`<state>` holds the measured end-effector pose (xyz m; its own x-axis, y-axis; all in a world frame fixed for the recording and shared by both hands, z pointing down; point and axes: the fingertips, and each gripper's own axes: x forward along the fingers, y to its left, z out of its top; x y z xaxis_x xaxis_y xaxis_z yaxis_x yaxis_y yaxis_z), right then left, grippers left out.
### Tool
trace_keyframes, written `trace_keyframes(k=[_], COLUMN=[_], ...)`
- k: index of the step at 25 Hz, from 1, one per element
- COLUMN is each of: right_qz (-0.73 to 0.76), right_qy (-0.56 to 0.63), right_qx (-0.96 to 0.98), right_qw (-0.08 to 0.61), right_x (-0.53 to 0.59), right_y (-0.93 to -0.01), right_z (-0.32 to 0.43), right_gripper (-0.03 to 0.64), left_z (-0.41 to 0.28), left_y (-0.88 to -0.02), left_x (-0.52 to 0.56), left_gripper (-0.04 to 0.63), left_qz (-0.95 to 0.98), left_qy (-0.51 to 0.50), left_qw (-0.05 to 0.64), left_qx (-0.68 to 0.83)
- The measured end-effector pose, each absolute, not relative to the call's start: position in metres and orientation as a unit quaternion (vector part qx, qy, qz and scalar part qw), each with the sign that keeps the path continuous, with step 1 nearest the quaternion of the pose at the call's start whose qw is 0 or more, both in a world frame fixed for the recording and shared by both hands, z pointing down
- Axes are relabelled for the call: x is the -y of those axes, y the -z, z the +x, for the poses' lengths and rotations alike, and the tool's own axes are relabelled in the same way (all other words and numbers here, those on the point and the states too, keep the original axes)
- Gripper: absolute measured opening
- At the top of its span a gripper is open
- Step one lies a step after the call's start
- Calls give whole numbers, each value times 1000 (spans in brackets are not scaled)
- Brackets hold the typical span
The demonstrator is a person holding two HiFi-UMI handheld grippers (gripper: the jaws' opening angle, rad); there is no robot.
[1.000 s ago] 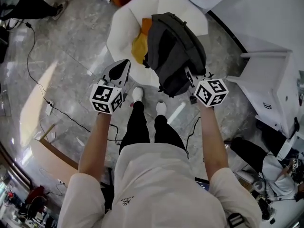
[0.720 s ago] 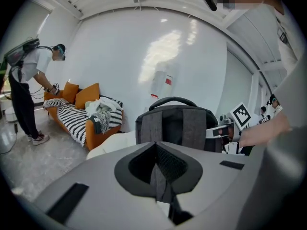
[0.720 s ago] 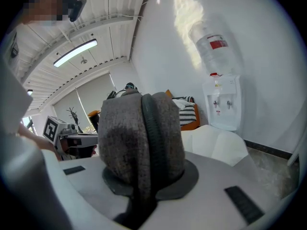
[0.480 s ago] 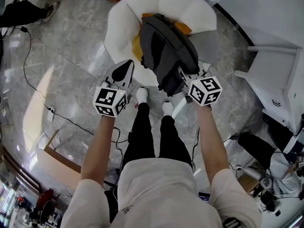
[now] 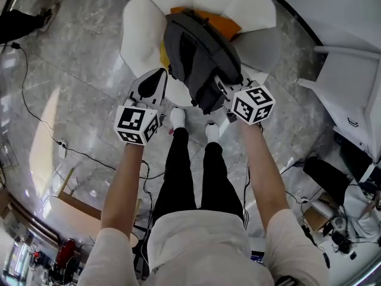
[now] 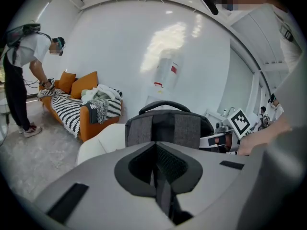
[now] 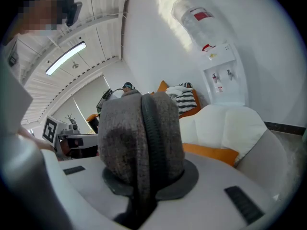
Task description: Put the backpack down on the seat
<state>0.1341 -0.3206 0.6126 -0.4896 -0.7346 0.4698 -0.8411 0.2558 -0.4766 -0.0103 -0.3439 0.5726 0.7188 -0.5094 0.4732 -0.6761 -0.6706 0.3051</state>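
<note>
The job looks close to its end but not finished. The white armchair [image 5: 140,34] stands straight ahead of the person, and the dark grey backpack [image 5: 196,55] hangs low over its seat, top end toward the chair back and lower end out past the front edge. An orange cushion [image 5: 223,24] lies on the seat just behind it. No view shows whether the bag's weight rests on the seat yet. Both tools have it in hand. The right tool [image 5: 225,91] is clamped on a bunched fold of the bag's grey fabric, a zip line running through the fold. The left tool [image 5: 153,83] sits at the bag's left side, its jaws closed on what looks like a thin dark strap [image 6: 162,190]. What I judge is left: settle the bag fully onto the seat cushion, then let go on both sides and draw the tools clear.

There is no working surface here — the bag goes onto the seat. The floor [image 5: 77,70] is polished grey stone with strong reflections. An orange sofa [image 6: 88,123] with a striped throw stands to the left beside a curved white wall, and another person [image 6: 21,75] is bending over it. A water dispenser [image 7: 218,66] stands behind the armchair. A thin black cable [image 5: 61,143] trails across the floor.
</note>
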Motion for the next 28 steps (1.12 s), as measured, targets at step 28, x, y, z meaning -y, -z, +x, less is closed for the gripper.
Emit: trace_keyframes(k=[28], right_qz=[639], right_qy=[-333], right_qx=[689], right_qw=[84], right_x=[347], right_y=[-696], right_z=[195], right_gripper=[69], left_z=[7], left_y=[-658], left_x=[376], left_gripper=[17], left_qz=[900], left_qy=[-183], left_qw=[249], left_qx=[307])
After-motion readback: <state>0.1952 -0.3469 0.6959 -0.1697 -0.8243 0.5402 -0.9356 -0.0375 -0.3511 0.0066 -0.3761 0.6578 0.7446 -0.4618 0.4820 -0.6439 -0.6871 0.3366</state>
